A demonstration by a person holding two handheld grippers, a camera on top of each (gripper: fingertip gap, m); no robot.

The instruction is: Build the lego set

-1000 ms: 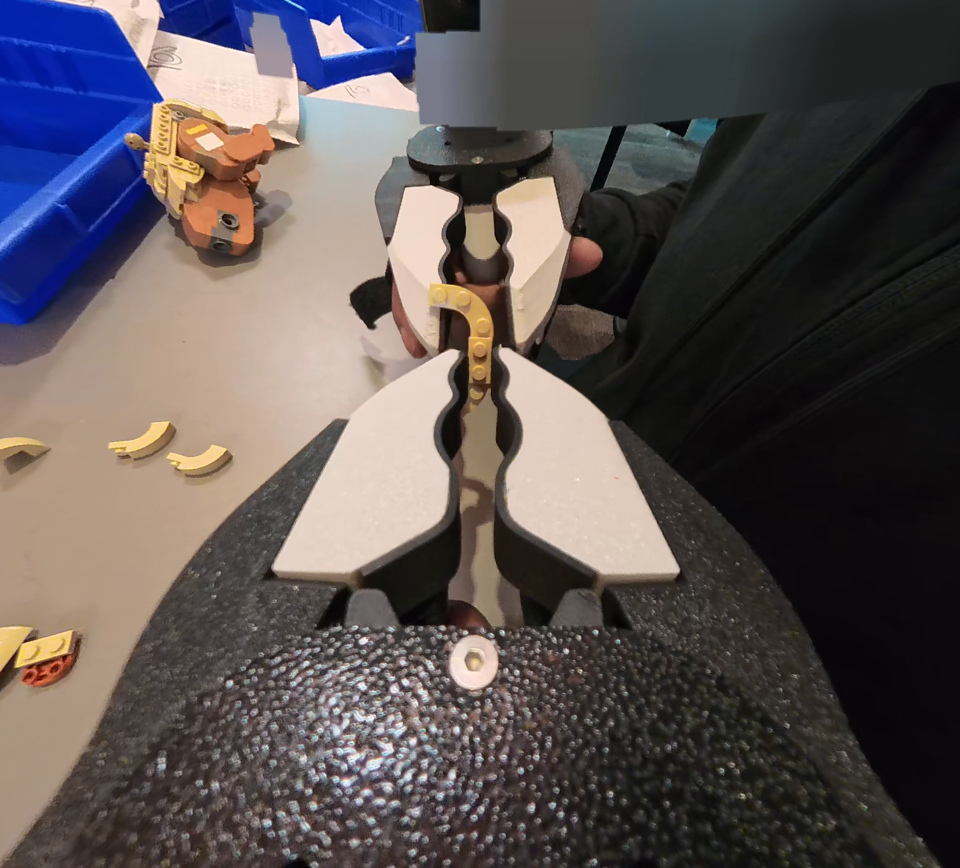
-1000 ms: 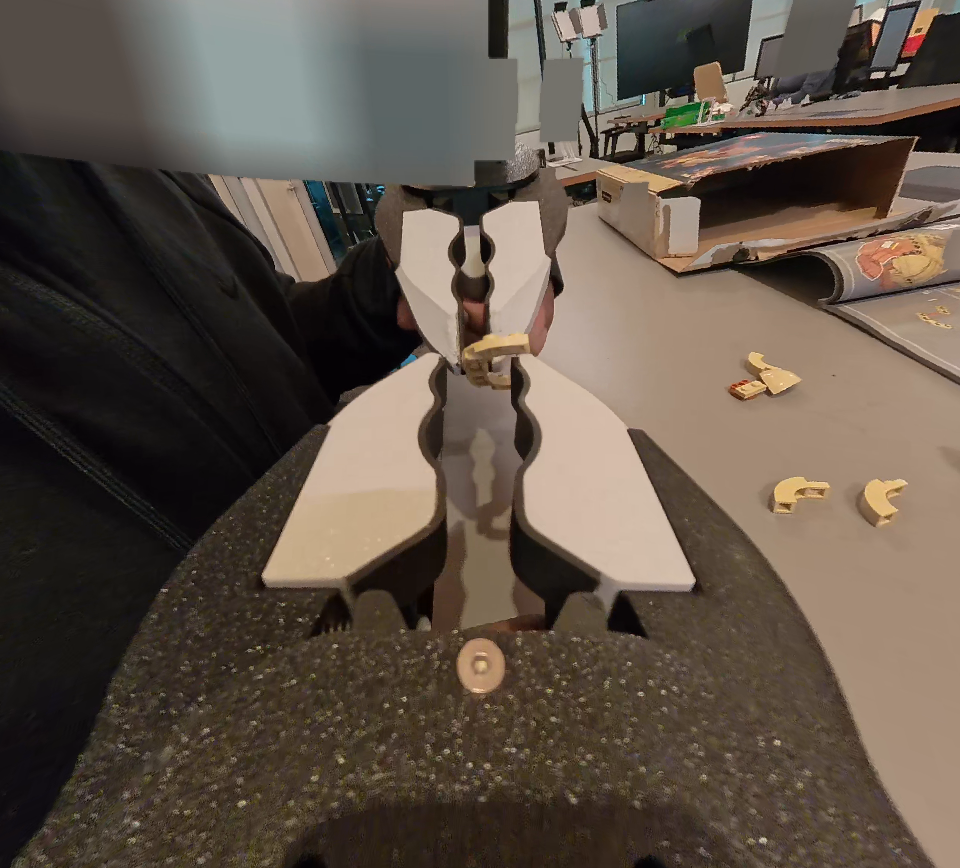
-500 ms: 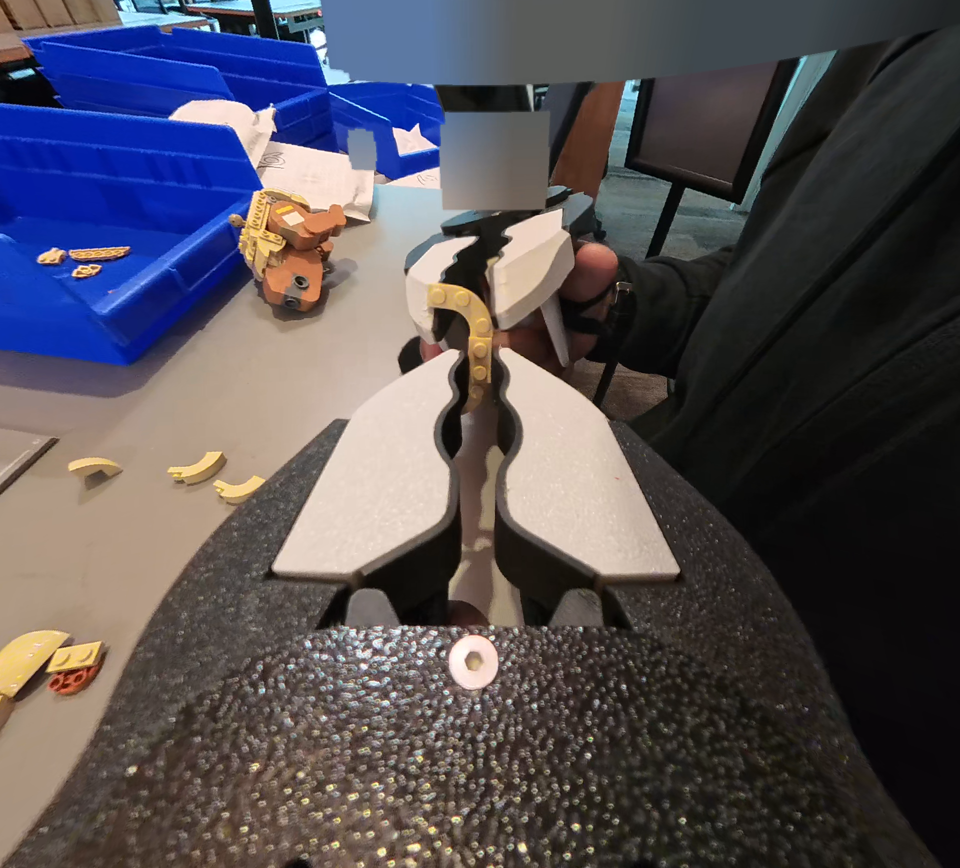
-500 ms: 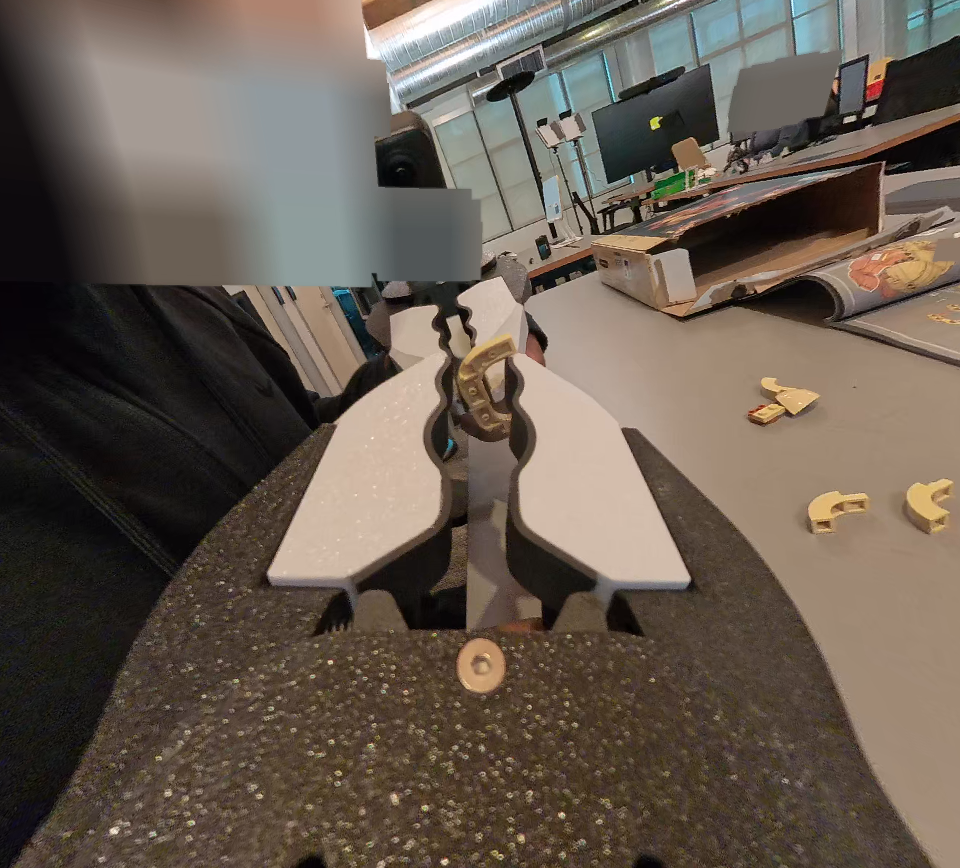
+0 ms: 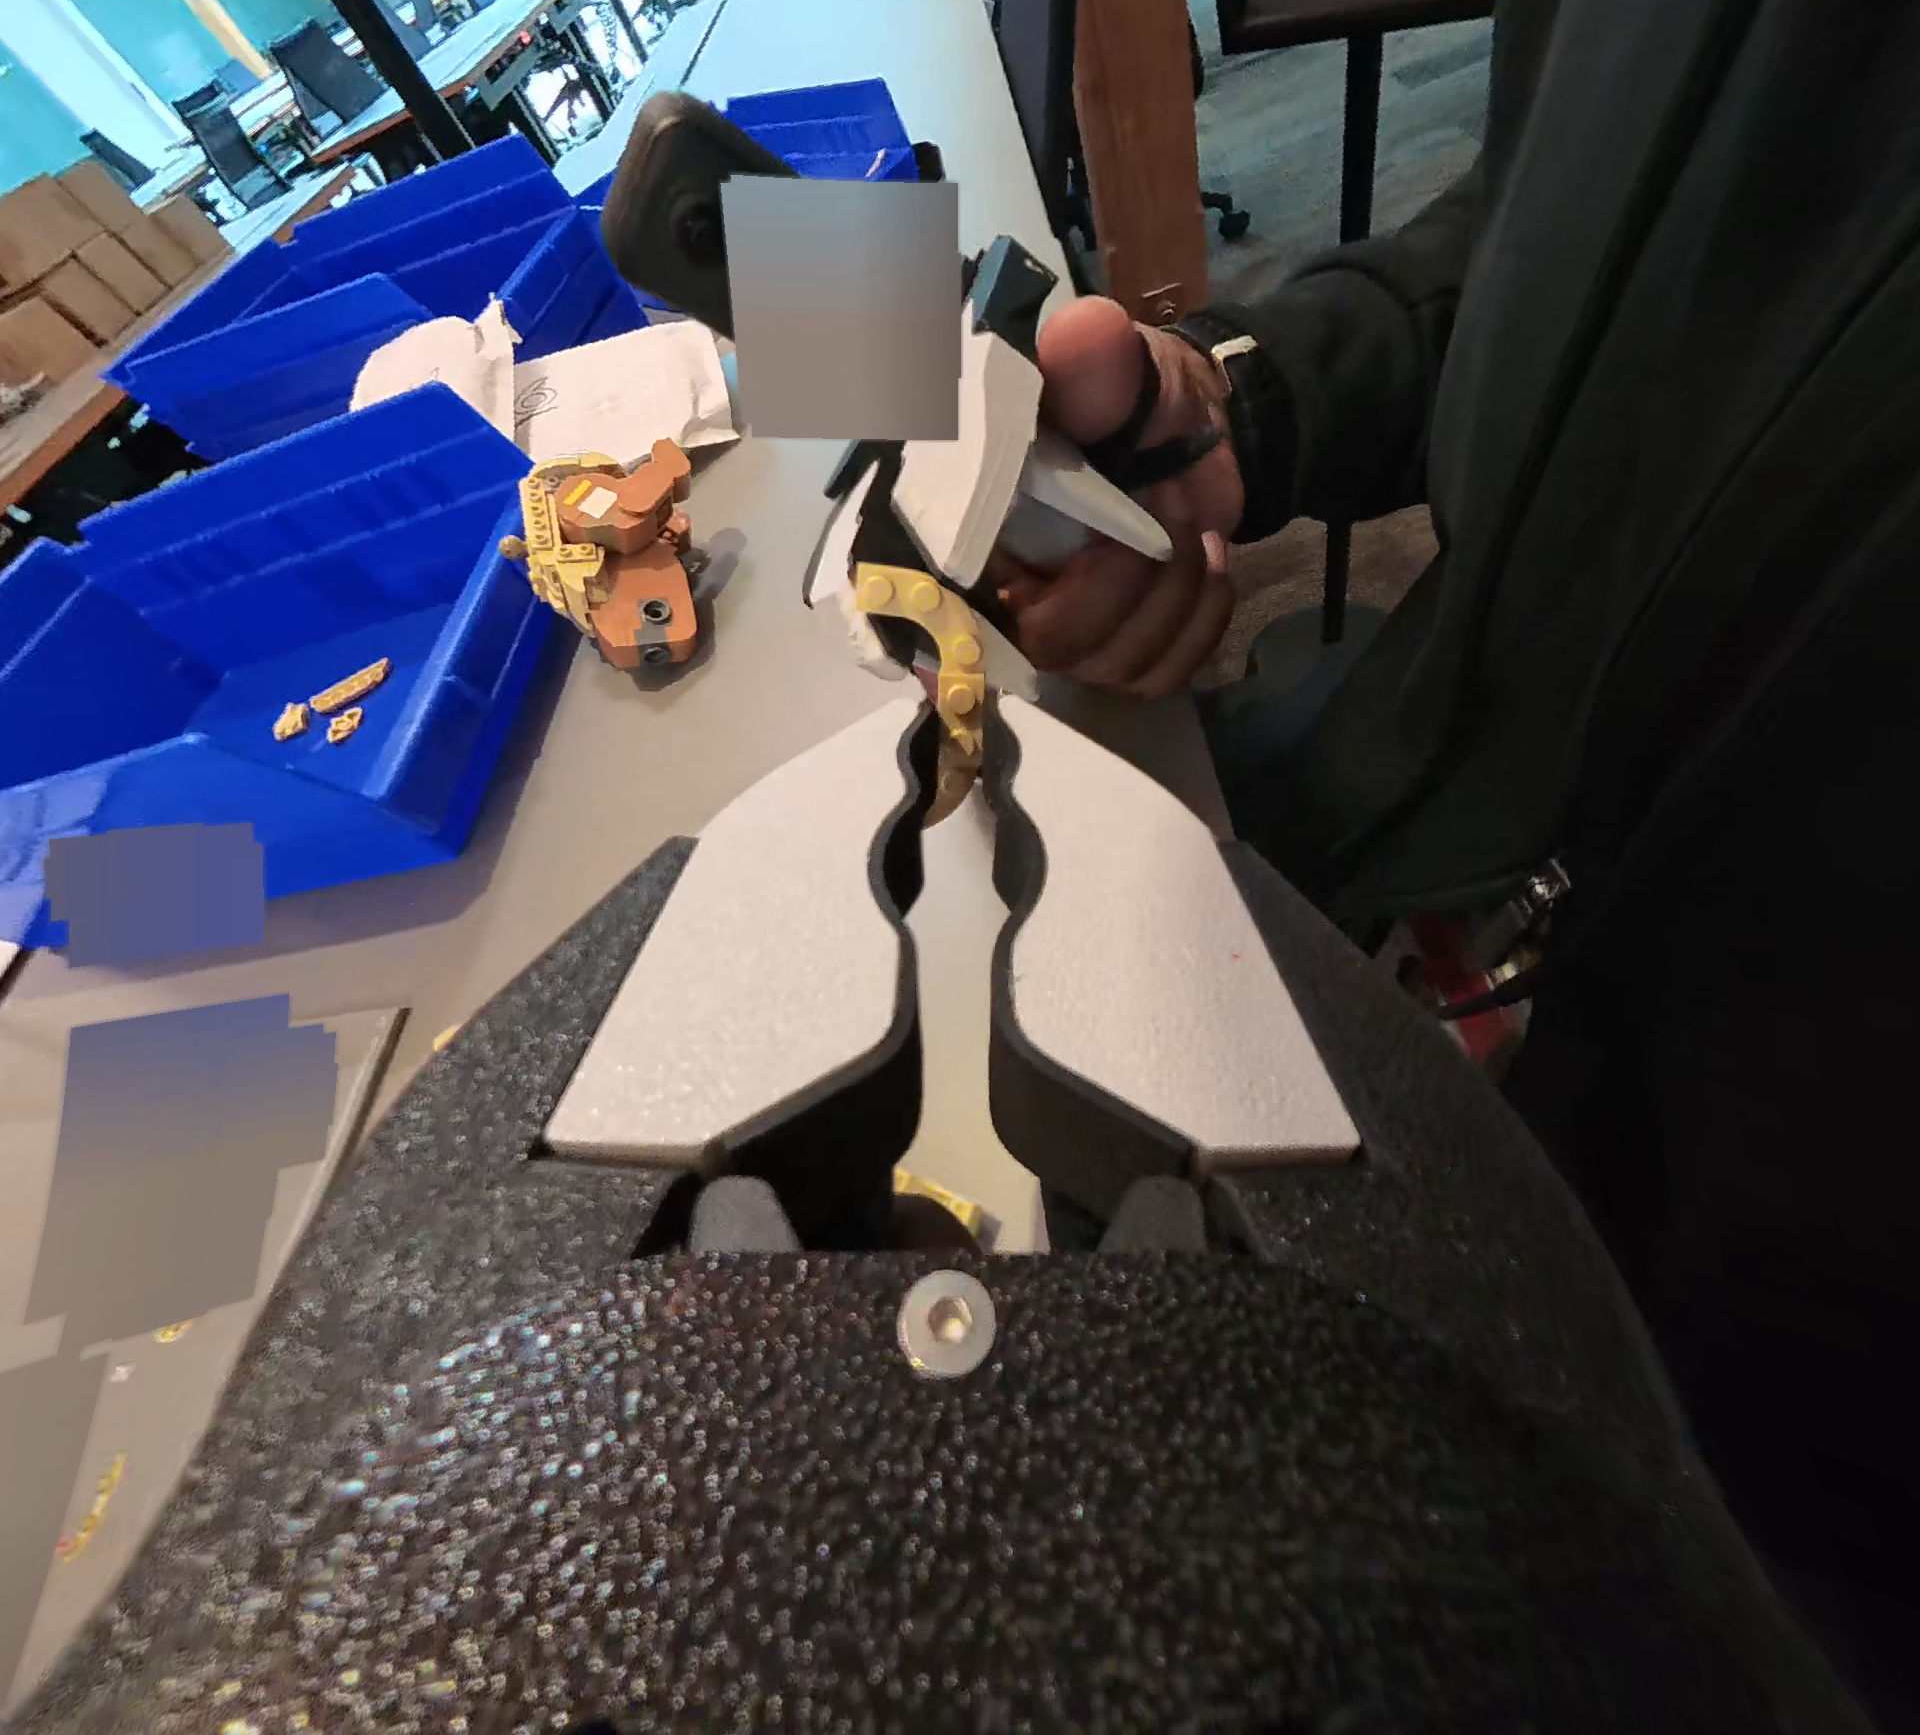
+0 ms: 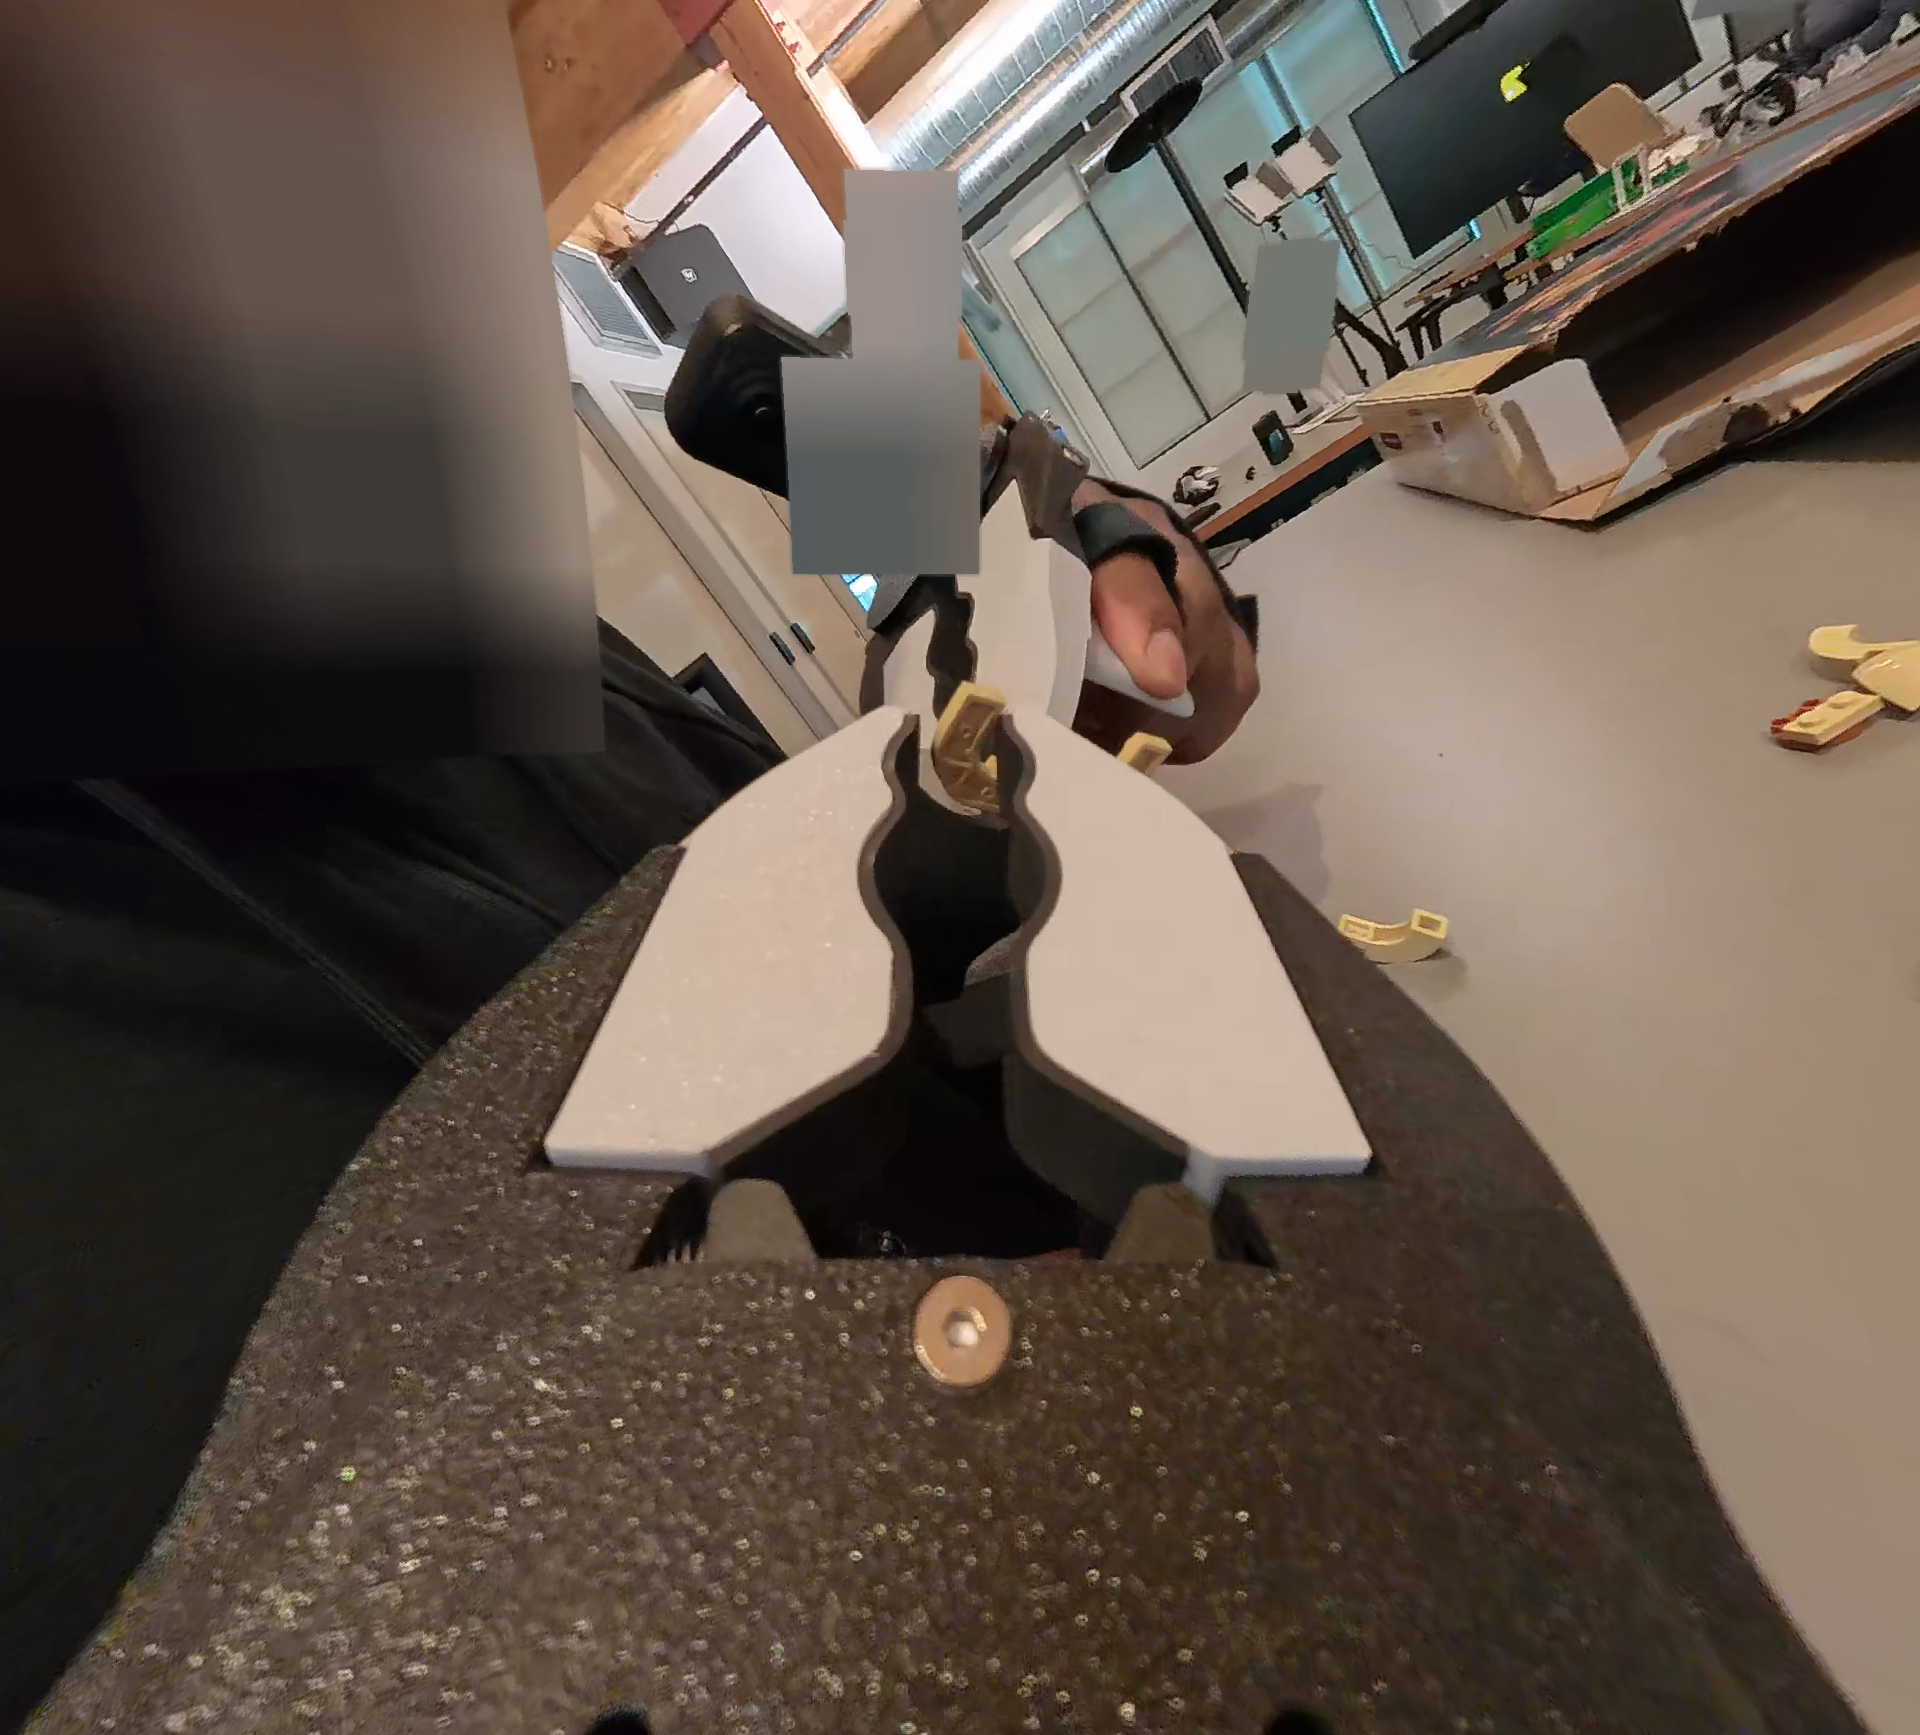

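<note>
Bricks in mid-air: a curved tan plate (image 5: 940,625), a thin quarter-arc with round studs along its top face, is pinched by its near end in the left gripper (image 5: 956,719), whose jaws stand almost closed on the narrow strip, well above the grey tabletop (image 5: 675,750). The arc's far, wider end reaches into the tips of the right gripper (image 6: 964,735), held facing it by a hand (image 5: 1132,563) in a dark sleeve. From the right wrist view the plate's hollow, ribbed underside sits between that gripper's jaws, which stand only narrowly apart; whether both pads press on the plastic cannot be told, since a dark sliver shows on one side. Both tools share one build: pale grey fingers (image 5: 790,906) with a matte, grainy face and wavy black inner edges, set in a pebbled black body. On the tabletop to the left, a chunky brown and tan brick model (image 5: 613,563) lies on its side, close to a glossy blue plastic bin (image 5: 312,542) with a few small tan bits (image 5: 332,709) on its floor. Crumpled white paper (image 5: 613,397) lies beyond it. In the right wrist view, on the right, a loose tan arch piece (image 6: 1392,937) rests hollow side up, and an open cardboard box (image 6: 1496,438) sits far back.
</note>
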